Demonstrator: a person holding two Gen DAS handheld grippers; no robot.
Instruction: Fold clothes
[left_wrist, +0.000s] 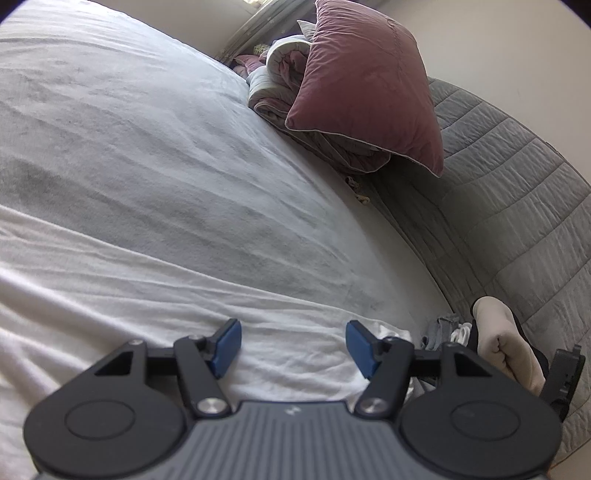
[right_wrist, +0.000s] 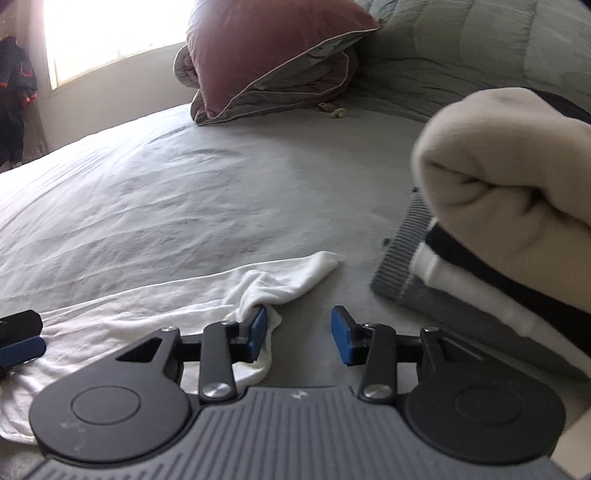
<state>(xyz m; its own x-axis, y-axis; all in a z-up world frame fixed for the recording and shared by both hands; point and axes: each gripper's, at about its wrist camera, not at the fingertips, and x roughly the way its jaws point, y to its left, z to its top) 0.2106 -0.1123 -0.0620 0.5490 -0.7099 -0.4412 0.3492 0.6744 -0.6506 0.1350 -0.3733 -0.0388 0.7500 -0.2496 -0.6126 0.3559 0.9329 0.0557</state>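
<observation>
the white garment (right_wrist: 155, 306) is spread flat along the bed's (right_wrist: 184, 192) near edge. both the left gripper (left_wrist: 293, 347) and right gripper (right_wrist: 299, 338) are held spread, empty. being light and limp, it is best pinched at the bunched corner.

Bed (right_wrist: 207, 192): white garment (right_wrist: 147, 314), folded stack (right_wrist: 480, 258), pillow (right_wrist: 266, 48).

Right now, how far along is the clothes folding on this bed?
Done, it seems: a stack of folded clothes sits at the right, a cream piece on top. In hand: nothing is gripped; the white garment lies spread on the bed sheet, the left gripper open above it, the right gripper open at its bunched corner. Left: that garment looks unfolded; I see no other loose clothes.
</observation>
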